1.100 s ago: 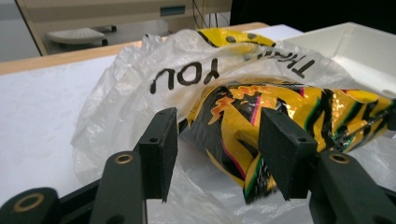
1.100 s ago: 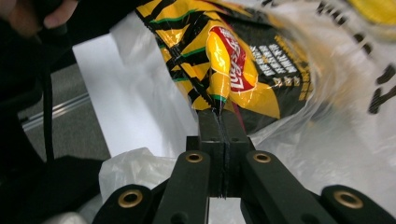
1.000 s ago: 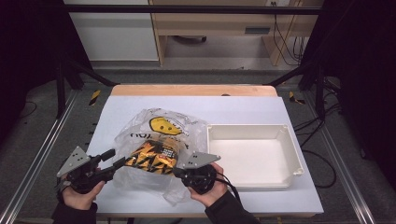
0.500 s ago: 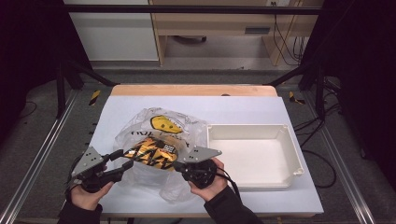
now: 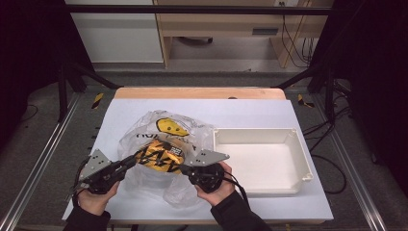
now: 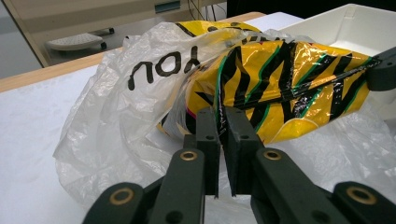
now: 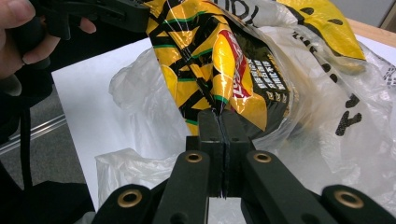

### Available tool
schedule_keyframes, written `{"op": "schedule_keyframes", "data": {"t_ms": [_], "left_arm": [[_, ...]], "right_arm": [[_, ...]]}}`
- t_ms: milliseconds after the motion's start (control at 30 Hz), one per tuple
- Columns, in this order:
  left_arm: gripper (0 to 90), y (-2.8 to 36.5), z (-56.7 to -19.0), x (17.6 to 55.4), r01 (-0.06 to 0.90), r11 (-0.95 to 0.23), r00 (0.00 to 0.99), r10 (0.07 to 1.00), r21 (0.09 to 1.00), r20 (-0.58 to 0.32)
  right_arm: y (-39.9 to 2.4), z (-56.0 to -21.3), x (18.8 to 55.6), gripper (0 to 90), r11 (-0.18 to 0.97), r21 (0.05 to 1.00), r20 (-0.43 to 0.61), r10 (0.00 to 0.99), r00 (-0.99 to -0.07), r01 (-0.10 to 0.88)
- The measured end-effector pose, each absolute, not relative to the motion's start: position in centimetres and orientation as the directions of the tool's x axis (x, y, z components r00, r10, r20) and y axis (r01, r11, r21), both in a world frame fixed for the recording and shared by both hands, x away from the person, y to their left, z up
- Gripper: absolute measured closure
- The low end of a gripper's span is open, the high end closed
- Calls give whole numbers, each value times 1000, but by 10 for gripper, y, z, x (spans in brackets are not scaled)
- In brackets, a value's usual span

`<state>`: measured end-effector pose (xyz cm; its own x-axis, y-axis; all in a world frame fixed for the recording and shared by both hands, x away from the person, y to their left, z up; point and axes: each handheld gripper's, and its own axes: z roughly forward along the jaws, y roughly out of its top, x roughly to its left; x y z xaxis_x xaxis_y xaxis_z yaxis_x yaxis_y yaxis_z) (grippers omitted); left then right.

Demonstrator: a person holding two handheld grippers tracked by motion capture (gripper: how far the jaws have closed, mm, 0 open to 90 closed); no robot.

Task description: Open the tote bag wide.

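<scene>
- Left gripper (image 5: 131, 161) held low at the near left of the table, angled right and away; jaws just closed, now clamped on the left edge of the yellow-and-black snack packet (image 5: 159, 156), seam pinched between the pads (image 6: 208, 133) in the left gripper view.
- Right gripper (image 5: 185, 169) gripped in the right hand (image 5: 216, 185) near the front edge, pointing left; jaws pressed together on the packet's right seam, as seen in the right gripper view (image 7: 220, 122).
- Packet stretched between both grippers, lifted slightly, lying partly inside the mouth of a clear plastic carrier bag (image 5: 185, 132) at the centre of the white table top (image 5: 288, 108).
- Bag film crumpled beneath and around the packet, covering its far end.
- White rectangular tray (image 5: 298, 163) just right of the bag, near the right hand.
- Wooden strip (image 5: 197, 93) along the far table edge; metal frame rails at either side.
- Black lettering "YOU" readable upside down on the bag in the left gripper view (image 6: 159, 67); yellow printed face on the bag's far side (image 5: 171, 126).
- Packet print in small characters, red patch beside it; too small to read.
</scene>
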<state>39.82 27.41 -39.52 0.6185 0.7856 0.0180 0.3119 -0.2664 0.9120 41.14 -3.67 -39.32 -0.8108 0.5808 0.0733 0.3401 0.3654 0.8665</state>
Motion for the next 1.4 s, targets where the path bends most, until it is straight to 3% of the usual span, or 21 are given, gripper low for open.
{"op": "schedule_keyframes", "data": {"t_ms": [500,800,967,1100,1233,1400], "left_arm": [[888,267,-371,388,309,-214,617,786,927,-24],[892,265,-371,389,315,-188,600,799,930,-42],[892,262,-371,389,310,-177,605,795,934,-51],[892,261,-371,388,302,-187,606,795,935,-36],[890,265,-369,388,300,-164,609,791,940,-56],[885,269,-361,382,278,-123,601,796,953,-73]], "right_arm": [[-48,-371,414,885,288,906,82,602,-794,311],[-53,-379,413,651,277,934,0,632,-775,227],[-53,-386,413,602,272,940,-12,634,-773,208],[-44,-388,415,634,246,953,-13,619,-785,178],[-42,-387,417,886,214,956,24,621,-783,200],[-40,-376,414,899,197,959,44,607,-793,204]]}}
